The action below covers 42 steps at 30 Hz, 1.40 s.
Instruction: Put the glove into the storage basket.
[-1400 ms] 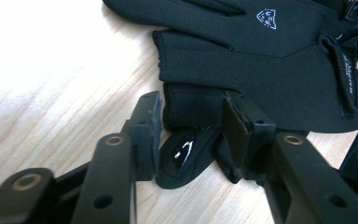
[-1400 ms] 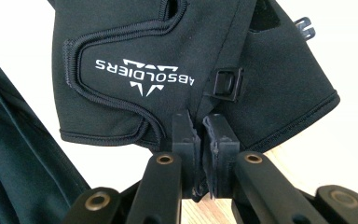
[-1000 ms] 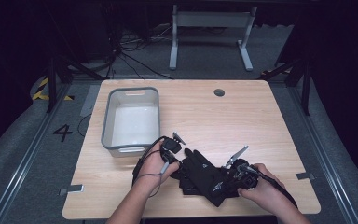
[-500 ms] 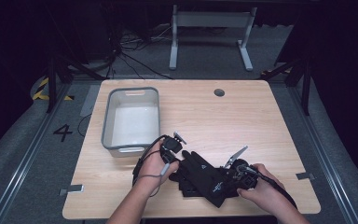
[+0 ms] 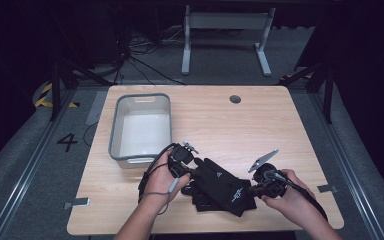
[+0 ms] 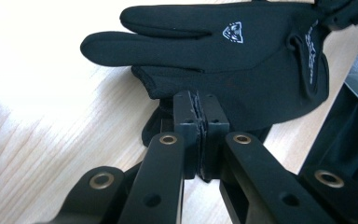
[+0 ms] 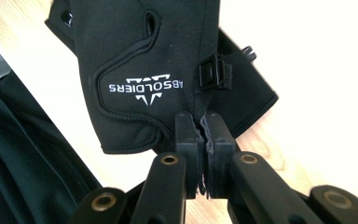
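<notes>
A black glove (image 5: 223, 186) lies flat near the front edge of a light wooden table (image 5: 260, 125), with a second black glove (image 5: 200, 196) partly under it. The left gripper (image 6: 198, 122) is clamped on its finger end and the right gripper (image 7: 204, 129) on its cuff edge. A grey plastic bin (image 5: 141, 125) stands just beyond the left gripper.

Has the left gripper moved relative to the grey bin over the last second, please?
Barely. In the high view the left gripper sits just off the grey bin's near right corner, as before, clamped on the black glove.
</notes>
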Each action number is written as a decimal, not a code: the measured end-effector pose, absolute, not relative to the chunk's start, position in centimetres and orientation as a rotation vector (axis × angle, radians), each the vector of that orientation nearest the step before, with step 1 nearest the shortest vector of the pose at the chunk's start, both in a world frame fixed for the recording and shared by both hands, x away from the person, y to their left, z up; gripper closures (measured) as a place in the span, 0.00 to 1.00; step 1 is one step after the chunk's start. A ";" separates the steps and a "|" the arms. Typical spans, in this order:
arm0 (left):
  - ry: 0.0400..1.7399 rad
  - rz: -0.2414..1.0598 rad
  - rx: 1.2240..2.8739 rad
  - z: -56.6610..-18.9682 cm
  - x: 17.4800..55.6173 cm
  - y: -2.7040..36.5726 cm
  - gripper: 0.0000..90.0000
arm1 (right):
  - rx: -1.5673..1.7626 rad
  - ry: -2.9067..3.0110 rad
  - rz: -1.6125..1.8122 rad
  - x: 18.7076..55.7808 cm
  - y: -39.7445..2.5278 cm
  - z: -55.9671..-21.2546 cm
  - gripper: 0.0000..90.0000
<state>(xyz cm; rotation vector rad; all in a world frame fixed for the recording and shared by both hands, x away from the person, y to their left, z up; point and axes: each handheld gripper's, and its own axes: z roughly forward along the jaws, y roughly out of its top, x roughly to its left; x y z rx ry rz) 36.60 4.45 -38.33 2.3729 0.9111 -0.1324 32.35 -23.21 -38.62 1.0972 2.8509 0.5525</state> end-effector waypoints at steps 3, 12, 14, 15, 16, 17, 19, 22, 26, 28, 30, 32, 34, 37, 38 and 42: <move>0.910 -0.126 2.369 -38.0 36.2 4.6 0.98 | 1.095 2.839 0.561 32.5 -23.3 -38.3 0.97; 0.888 -0.102 2.366 -37.0 34.5 5.0 0.98 | 1.076 2.815 0.594 33.3 -23.7 -37.3 0.97; 0.882 -0.101 2.369 -36.8 34.2 4.9 0.98 | 1.057 2.813 0.598 33.5 -23.8 -37.2 0.97; 0.877 -0.102 2.372 -36.7 34.0 4.9 0.98 | 1.046 2.812 0.594 33.5 -23.8 -37.2 0.97; 0.871 -0.099 2.377 -36.7 33.8 4.8 0.98 | 1.045 2.811 0.596 33.6 -23.8 -37.2 0.97; 0.867 -0.103 2.379 -36.6 33.6 4.7 0.98 | 1.034 2.813 0.596 33.8 -23.9 -37.2 0.97; 0.855 -0.104 2.392 -36.6 33.4 4.6 0.98 | 1.034 2.812 0.594 33.9 -23.9 -37.2 0.97; 0.856 -0.112 2.400 -36.6 33.0 4.4 0.98 | 1.022 2.816 0.588 34.3 -24.0 -37.4 0.97; 0.845 -0.118 2.418 -36.6 32.7 4.1 0.98 | 1.026 2.816 0.590 34.6 -24.0 -37.5 0.97; 0.846 -0.126 2.427 -36.8 32.5 3.9 0.98 | 1.025 2.818 0.592 34.7 -24.0 -37.5 0.97; 0.836 -0.134 2.441 -36.9 32.4 3.8 0.98 | 1.024 2.818 0.587 34.8 -24.0 -37.5 0.97; 0.834 -0.143 2.451 -37.0 32.2 3.5 0.98 | 1.023 2.818 0.588 35.0 -24.0 -37.6 0.97; 0.823 -0.152 2.462 -37.0 32.0 3.3 0.98 | 1.032 2.819 0.589 35.1 -24.0 -37.6 0.97; 0.810 -0.164 2.481 -37.1 31.8 2.9 0.98 | 1.038 2.819 0.588 35.2 -24.0 -37.6 0.97; 0.806 -0.168 2.487 -37.2 31.7 2.8 0.98 | 1.039 2.818 0.587 35.3 -24.1 -37.6 0.97; 0.789 -0.190 2.511 -37.4 31.6 2.4 0.98 | 1.043 2.825 0.579 35.4 -24.1 -37.8 0.96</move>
